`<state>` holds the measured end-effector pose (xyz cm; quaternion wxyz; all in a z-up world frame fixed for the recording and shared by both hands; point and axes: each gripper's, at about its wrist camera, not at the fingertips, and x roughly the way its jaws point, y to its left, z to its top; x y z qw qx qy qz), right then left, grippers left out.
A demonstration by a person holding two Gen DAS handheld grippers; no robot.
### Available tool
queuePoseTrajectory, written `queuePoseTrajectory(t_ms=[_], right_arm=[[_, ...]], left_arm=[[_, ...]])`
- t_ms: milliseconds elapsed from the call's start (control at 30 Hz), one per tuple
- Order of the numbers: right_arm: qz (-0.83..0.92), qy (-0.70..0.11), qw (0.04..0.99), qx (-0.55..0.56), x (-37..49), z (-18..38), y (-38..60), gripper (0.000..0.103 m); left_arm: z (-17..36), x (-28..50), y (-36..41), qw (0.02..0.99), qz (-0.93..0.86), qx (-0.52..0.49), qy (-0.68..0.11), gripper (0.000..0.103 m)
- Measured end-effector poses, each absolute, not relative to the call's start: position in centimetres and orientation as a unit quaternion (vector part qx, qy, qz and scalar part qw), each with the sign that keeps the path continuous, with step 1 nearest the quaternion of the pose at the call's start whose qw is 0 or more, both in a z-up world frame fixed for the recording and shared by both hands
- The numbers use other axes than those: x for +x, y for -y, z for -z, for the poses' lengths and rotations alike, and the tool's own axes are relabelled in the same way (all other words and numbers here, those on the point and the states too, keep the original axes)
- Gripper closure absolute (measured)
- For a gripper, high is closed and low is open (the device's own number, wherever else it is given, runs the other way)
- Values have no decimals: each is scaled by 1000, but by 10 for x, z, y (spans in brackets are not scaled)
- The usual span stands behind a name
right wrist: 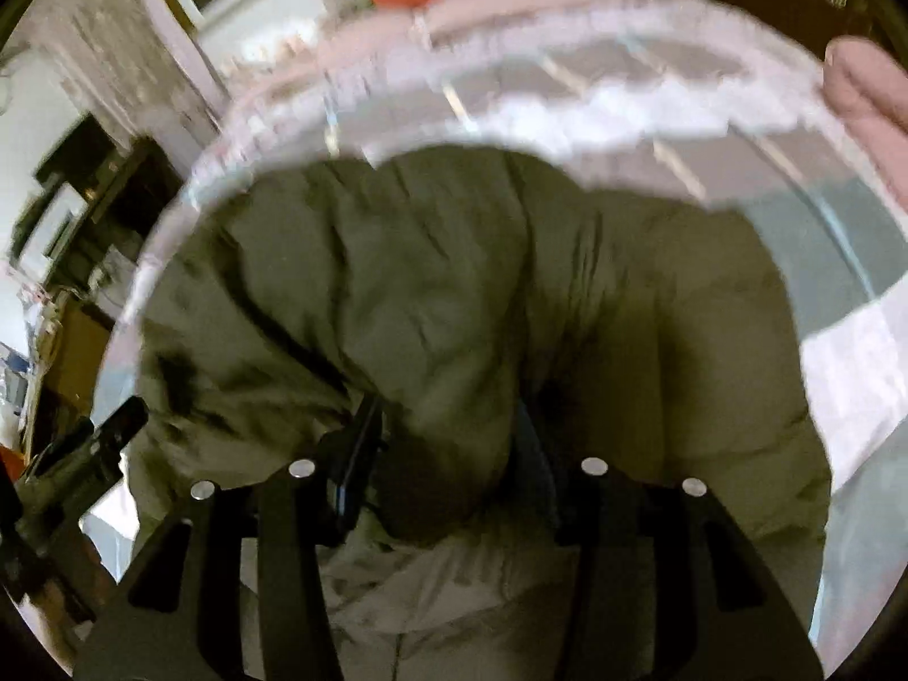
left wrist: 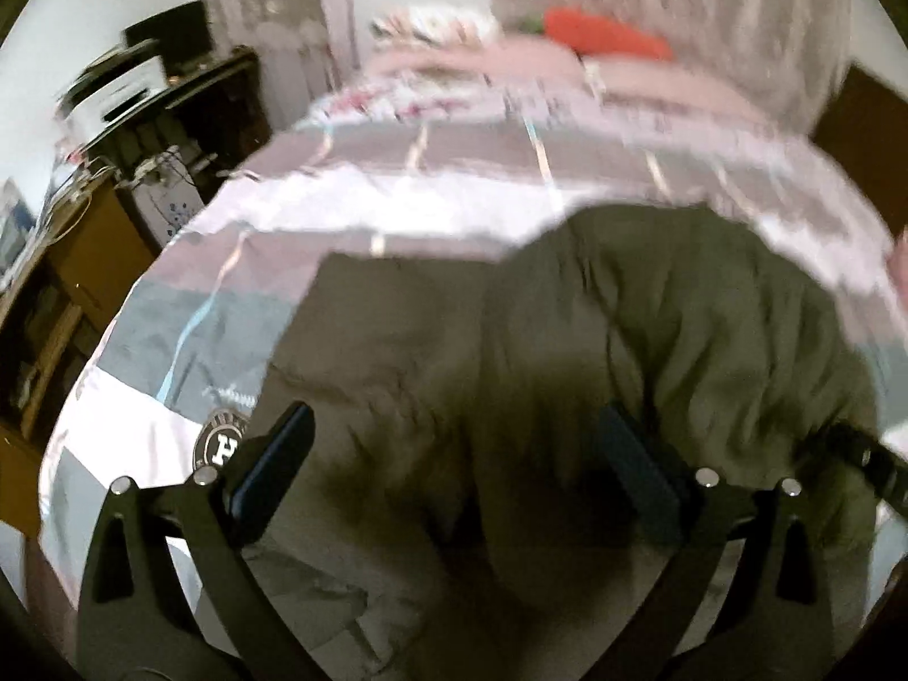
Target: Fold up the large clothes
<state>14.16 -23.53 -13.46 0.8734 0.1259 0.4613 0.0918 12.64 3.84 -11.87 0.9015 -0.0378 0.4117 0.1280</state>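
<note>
A puffy olive-green jacket [left wrist: 652, 329] lies crumpled on the bed and fills the lower middle of both views. My left gripper [left wrist: 454, 459] hangs just above the jacket's near left part, jaws wide open with nothing gripped; its left finger [left wrist: 272, 476] is over the jacket's edge by the bed cover. In the right wrist view my right gripper [right wrist: 445, 454] has its pads pressed on a thick bulging fold of the jacket [right wrist: 431, 295]. The cloth hides the lower part of the right pad.
The bed cover [left wrist: 238, 335] is striped grey, white and pink. An orange cushion [left wrist: 601, 34] lies at the far end by the curtains. A dark desk with a printer [left wrist: 113, 91] and wooden shelves stands left of the bed. A blurred pink shape [right wrist: 868, 91] sits at the right edge.
</note>
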Motion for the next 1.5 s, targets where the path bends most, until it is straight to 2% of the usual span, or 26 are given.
queuePoseTrajectory(t_ms=[133, 267, 467, 567, 633, 733, 800, 867, 900, 933, 1133, 1333, 1400, 1500], right_arm=[[-133, -467, 870, 88, 139, 146, 208, 54], [-142, -465, 872, 45, 147, 162, 180, 54], [-128, -498, 857, 36, 170, 194, 167, 52], [-132, -495, 856, 73, 173, 177, 176, 53], [-129, -459, 871, 115, 170, 153, 194, 52], [-97, -415, 898, 112, 172, 134, 215, 51], [-62, -443, 888, 101, 184, 145, 226, 50], [-42, -494, 861, 114, 198, 173, 236, 49], [-36, -518, 846, 125, 200, 189, 240, 43], [-43, -525, 837, 148, 201, 202, 245, 42], [-54, -515, 840, 161, 186, 166, 253, 42], [-92, -572, 806, 117, 137, 152, 254, 40], [-94, -592, 795, 92, 111, 169, 253, 40], [-75, -659, 748, 20, 107, 228, 244, 40]], left_arm=[[126, 136, -32, 901, -138, -4, -411, 2], [153, 154, -25, 873, -141, 26, -466, 2], [178, 162, -43, 843, -140, -17, -519, 2], [171, 158, -49, 849, -140, -33, -508, 2], [158, 152, -53, 864, -136, -51, -483, 2], [147, 147, -53, 878, -120, -74, -458, 2], [151, 150, -44, 872, -114, -56, -472, 2], [166, 156, -31, 858, -127, 6, -498, 2], [174, 158, -28, 851, -134, 33, -506, 2], [181, 160, -26, 846, -139, 56, -512, 2], [164, 152, -44, 849, -129, 14, -512, 2], [164, 133, -63, 846, -111, 44, -520, 2], [174, 126, -68, 840, -98, 51, -532, 2], [205, 119, -62, 813, -106, 125, -559, 2]])
